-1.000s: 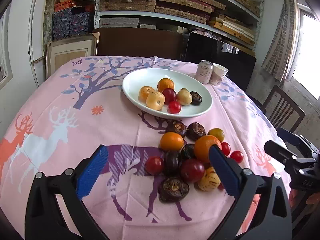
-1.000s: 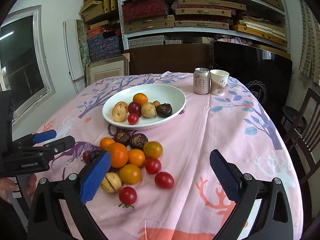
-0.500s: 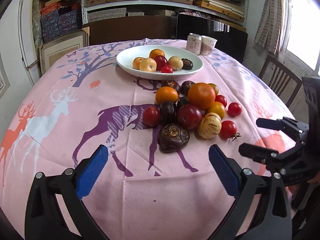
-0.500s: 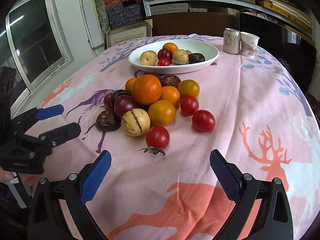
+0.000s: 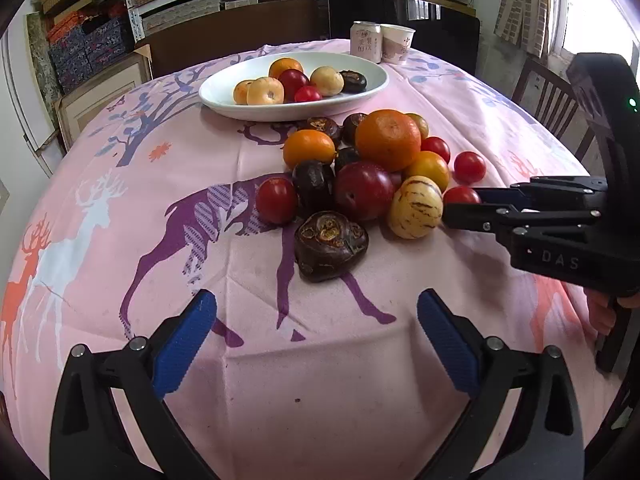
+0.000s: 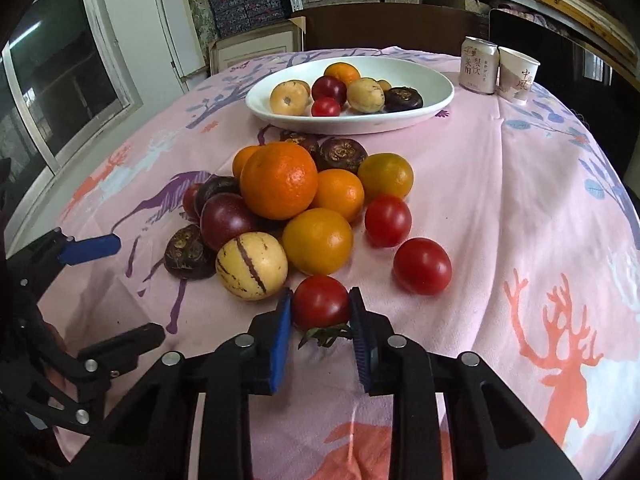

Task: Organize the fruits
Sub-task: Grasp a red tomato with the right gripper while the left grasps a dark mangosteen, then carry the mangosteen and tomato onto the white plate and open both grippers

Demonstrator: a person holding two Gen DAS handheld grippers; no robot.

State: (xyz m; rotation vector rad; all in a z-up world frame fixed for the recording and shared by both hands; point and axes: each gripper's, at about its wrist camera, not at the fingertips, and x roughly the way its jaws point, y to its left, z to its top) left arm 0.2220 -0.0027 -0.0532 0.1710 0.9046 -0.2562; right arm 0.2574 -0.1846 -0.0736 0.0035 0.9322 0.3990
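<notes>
From my station: the bench (image 6: 520, 200), under a pink cloth printed with deer and trees, carries everything. Taking the white plate (image 6: 434, 92) as my landmark: it sits at the far middle of the bench and holds a handful of fruit, with a drink can (image 6: 479, 65) and a paper cup (image 6: 517, 75) just to its right, touching each other. On the near side of the plate lies the loose fruit pile (image 6: 288, 200), topped by a big orange (image 6: 279, 186), with dark wrinkled fruits, yellow ones and red tomatoes around it. My left gripper (image 5: 316, 336) hovers low on the near side of the pile from the plate, fingers (image 5: 186, 342) spread wide, nothing between them; a dark wrinkled fruit (image 5: 330, 246) lies just beyond them. My right gripper (image 6: 320, 328) has its fingers closed onto a red tomato (image 6: 321, 301) at the pile's near edge, farthest from the plate, pads touching both its sides. That tomato sits on the cloth just beside a striped cream fruit (image 6: 251, 266)
</notes>
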